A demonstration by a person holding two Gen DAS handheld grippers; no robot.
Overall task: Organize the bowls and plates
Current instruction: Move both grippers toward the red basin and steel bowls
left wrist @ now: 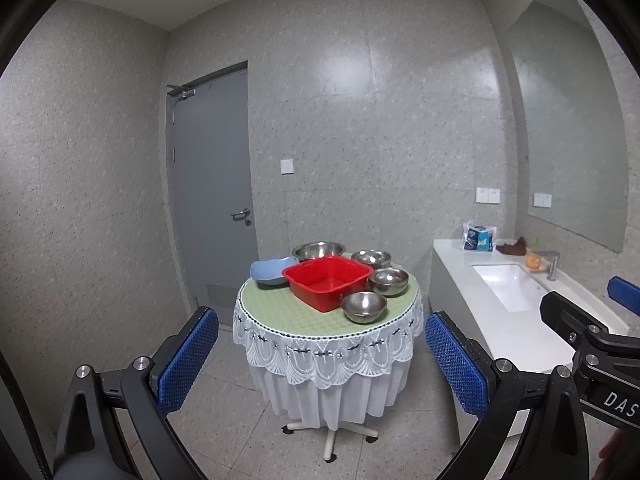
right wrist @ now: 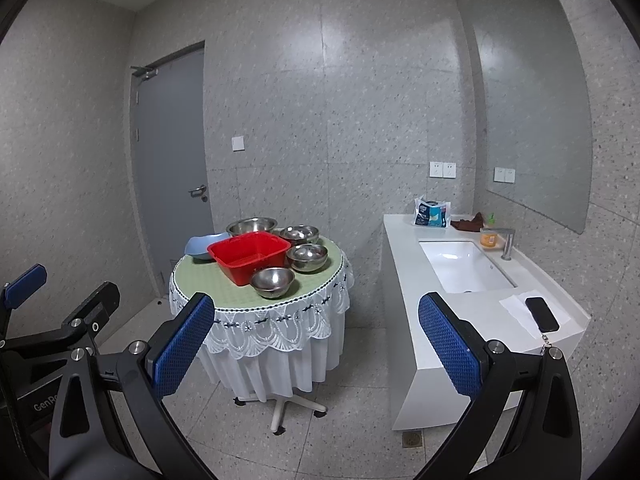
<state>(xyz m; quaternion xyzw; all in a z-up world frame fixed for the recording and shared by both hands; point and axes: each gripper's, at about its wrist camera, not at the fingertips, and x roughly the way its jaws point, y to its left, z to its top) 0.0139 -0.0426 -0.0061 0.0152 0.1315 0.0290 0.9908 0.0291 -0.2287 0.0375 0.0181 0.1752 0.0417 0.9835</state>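
A round table with a green top and white lace cloth stands ahead. On it sit a red plastic tub, a blue bowl to its left, and several steel bowls: a large one behind, others at the right and front. My left gripper is open and empty, well short of the table. My right gripper is open and empty too.
A white counter with a sink stands at the right, with a faucet, tissue pack, brown cloth, orange cup and a phone on paper. A grey door is behind the table. Tiled floor lies between.
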